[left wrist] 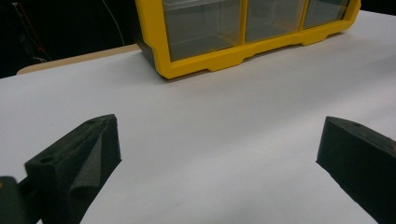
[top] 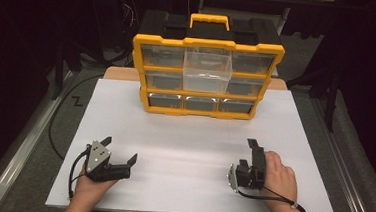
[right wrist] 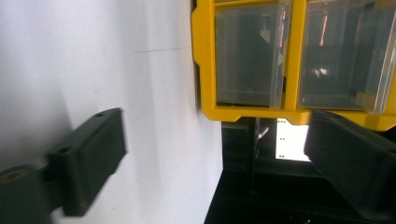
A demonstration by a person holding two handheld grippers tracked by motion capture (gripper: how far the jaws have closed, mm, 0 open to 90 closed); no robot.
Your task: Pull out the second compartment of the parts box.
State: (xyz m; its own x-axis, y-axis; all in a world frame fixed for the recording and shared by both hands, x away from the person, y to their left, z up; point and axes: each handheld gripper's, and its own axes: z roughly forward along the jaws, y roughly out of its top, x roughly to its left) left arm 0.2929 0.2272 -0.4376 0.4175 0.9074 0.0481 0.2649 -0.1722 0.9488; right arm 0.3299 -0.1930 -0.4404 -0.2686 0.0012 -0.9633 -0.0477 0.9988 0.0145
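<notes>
A: The right hand-held gripper point(top: 253, 163) sits turned on its side, jaws spread wide with nothing between them. The left hand-held gripper point(top: 119, 150) is also wide and empty. Both rest on the table point(top: 183, 151), well in front of the yellow organizer point(top: 206, 77).

B: And the drawer?

A: The clear drawer point(top: 207, 70) in the organizer's top middle slot juts out toward the grippers.

B: The risk, then?

A: I'd say a sideways jaw catching the drawer's rim unevenly could jam it, or pushing could slide the whole organizer back on the table.
</notes>
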